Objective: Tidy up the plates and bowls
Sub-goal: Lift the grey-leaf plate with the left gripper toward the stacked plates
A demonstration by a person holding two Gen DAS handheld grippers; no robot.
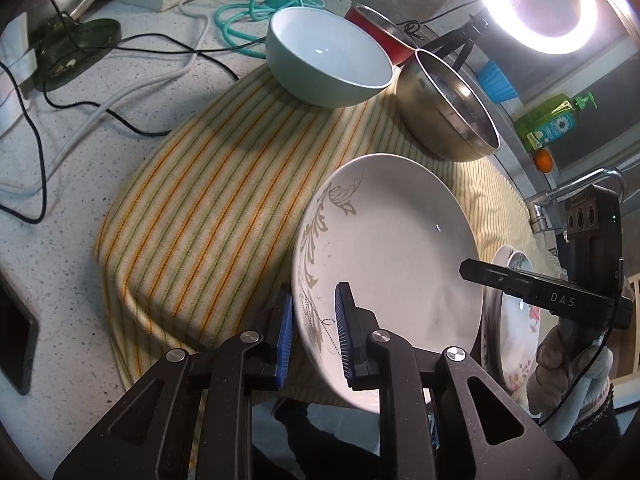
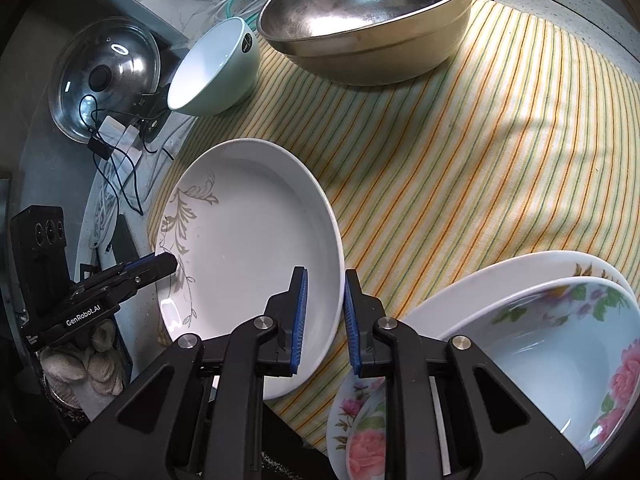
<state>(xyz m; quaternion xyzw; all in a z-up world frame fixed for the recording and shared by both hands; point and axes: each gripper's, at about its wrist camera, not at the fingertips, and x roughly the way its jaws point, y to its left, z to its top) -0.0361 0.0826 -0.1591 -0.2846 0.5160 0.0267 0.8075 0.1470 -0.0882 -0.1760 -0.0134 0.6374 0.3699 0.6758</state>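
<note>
A white plate [image 1: 392, 248] with a grey leaf pattern lies over the striped cloth [image 1: 208, 200], held from two sides. My left gripper [image 1: 314, 332] is shut on its near rim by the leaf pattern, blue pads on either side of the edge. My right gripper [image 2: 325, 320] is shut on the opposite rim of the same plate [image 2: 248, 240]. Behind stand a pale blue bowl [image 1: 328, 60] and a steel bowl [image 1: 448, 108]. Stacked floral dishes [image 2: 560, 340] sit at the right of the cloth [image 2: 480, 160]. I cannot tell whether the plate is off the cloth.
Cables [image 1: 120, 92] run over the speckled counter at the left. A red pot [image 1: 376, 28], a ring light [image 1: 548, 0], a green soap bottle [image 1: 552, 120] and a tap [image 1: 576, 188] are at the back right. A glass lid [image 2: 104, 76] leans at the far left.
</note>
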